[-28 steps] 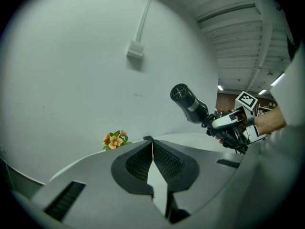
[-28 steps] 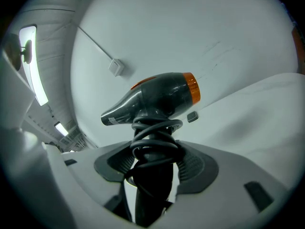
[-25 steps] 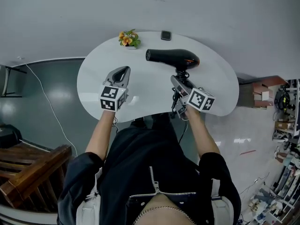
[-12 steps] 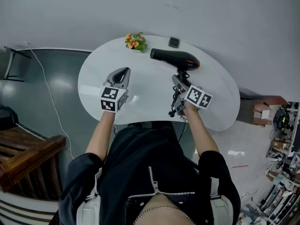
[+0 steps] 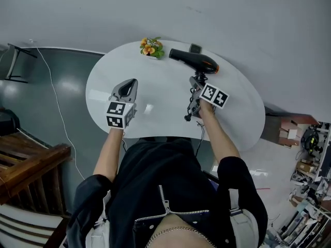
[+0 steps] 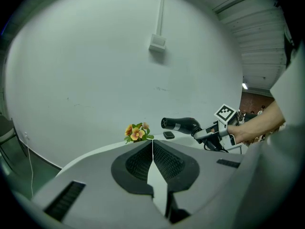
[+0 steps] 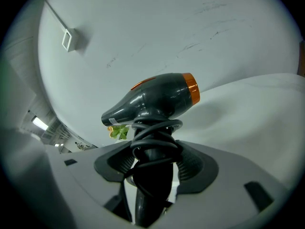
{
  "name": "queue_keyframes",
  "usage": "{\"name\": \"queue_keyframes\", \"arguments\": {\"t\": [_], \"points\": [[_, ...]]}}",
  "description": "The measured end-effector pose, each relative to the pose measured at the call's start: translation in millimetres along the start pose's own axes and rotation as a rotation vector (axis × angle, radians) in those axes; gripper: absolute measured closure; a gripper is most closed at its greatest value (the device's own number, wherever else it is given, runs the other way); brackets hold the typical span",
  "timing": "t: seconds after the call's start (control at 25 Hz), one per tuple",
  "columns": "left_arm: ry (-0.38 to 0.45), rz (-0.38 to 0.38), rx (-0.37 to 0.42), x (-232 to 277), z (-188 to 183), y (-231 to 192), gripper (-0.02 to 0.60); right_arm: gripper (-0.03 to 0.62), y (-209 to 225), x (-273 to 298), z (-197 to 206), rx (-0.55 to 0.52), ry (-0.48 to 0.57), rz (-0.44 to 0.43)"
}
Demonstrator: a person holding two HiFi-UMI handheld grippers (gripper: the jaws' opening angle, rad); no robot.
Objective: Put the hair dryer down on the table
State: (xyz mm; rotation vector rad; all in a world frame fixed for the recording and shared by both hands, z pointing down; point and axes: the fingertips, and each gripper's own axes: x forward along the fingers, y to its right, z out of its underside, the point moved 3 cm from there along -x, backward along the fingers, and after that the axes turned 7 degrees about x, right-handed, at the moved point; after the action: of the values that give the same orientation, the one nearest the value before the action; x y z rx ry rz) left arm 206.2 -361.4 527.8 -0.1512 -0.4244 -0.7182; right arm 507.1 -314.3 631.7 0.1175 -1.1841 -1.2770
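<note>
Black hair dryer [image 5: 192, 60], head view, is hovering over the white table's [image 5: 155, 112] far side, near flowers [image 5: 150, 47]. Right gripper view: right gripper [image 7: 153, 168] is clamping its cord-wrapped handle; releasing high risks toppling it. Left gripper view: left gripper [image 6: 152, 159] is idling, jaws together, empty.

Orange flowers [image 5: 151, 47] stand near a small dark device [image 5: 195, 48], not touching.

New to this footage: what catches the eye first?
The black hair dryer with an orange rear ring stands out, held by its cord-wrapped handle in the right gripper over the white oval table. Small orange flowers stand at its far edge; the left gripper hovers shut, empty.
</note>
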Motion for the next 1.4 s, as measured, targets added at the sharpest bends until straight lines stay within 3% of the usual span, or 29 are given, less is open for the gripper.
{"name": "queue_keyframes", "arguments": {"t": [0.28,0.64,1.16,1.4], "points": [[-0.02,-0.036,-0.026,-13,16,-5,0.56,0.329,12,32,5,0.018,-0.025,0.075],[-0.02,-0.07,-0.046,-25,25,-8,0.56,0.329,24,59,14,-0.076,-0.092,0.169],[-0.036,-0.141,-0.057,-52,39,-19,0.56,0.327,37,83,21,-0.067,-0.116,0.231],[-0.04,-0.155,-0.061,-58,43,-22,0.56,0.326,36,88,23,-0.151,-0.126,0.252]]}}
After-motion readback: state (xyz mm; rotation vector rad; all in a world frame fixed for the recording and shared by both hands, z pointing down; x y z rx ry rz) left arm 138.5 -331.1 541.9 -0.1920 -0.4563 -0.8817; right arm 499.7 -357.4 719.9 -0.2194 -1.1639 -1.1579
